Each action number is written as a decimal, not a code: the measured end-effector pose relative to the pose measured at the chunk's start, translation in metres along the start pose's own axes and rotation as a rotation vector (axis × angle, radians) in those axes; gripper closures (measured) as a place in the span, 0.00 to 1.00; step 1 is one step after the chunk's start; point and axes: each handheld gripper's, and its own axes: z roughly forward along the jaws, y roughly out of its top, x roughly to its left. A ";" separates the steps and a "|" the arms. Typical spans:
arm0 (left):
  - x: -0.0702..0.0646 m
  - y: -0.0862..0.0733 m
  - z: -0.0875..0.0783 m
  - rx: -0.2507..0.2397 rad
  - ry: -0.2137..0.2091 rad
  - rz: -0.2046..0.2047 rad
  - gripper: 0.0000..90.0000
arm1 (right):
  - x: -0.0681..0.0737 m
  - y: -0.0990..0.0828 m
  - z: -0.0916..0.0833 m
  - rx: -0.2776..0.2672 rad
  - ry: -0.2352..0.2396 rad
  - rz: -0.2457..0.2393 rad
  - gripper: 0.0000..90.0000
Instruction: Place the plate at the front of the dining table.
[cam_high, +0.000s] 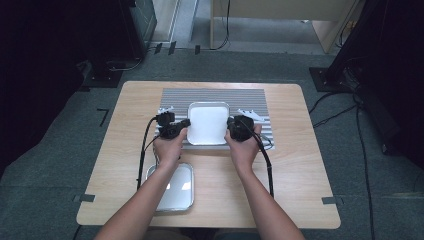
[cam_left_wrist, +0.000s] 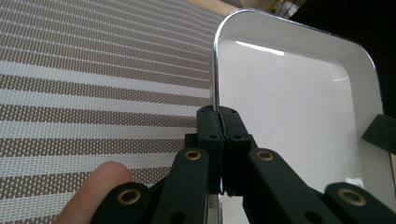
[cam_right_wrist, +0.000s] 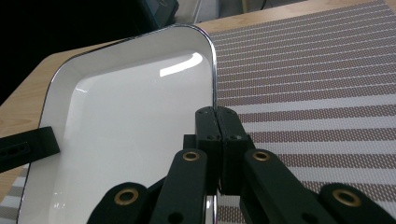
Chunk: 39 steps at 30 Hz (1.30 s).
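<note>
A white rectangular tray (cam_high: 208, 117) with a chrome rim lies on a striped placemat (cam_high: 215, 95) at the table's middle. My left gripper (cam_high: 186, 126) is shut on the tray's left rim, and in the left gripper view the black jaws (cam_left_wrist: 219, 112) pinch the thin edge of the tray (cam_left_wrist: 289, 107). On the opposite side my right gripper (cam_high: 229, 127) is shut on the right rim; the right gripper view has the jaws (cam_right_wrist: 215, 112) clamped on the tray's (cam_right_wrist: 130, 116) edge. The tray is empty.
A second, metal tray (cam_high: 172, 187) sits near the table's front left, partly under the left forearm. Two small white objects (cam_high: 165, 108) (cam_high: 250, 114) lie on the placemat beside the white tray. Cables trail from both grippers toward the front edge.
</note>
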 end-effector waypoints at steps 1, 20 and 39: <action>0.001 0.000 0.004 0.003 0.012 -0.002 0.99 | 0.000 0.000 0.004 0.006 -0.002 0.000 1.00; 0.019 0.011 0.048 0.076 0.062 -0.061 0.99 | -0.011 0.004 0.057 0.052 -0.010 -0.011 1.00; 0.023 0.022 0.066 0.151 0.015 -0.100 0.97 | -0.035 0.006 0.081 0.137 -0.005 0.025 0.98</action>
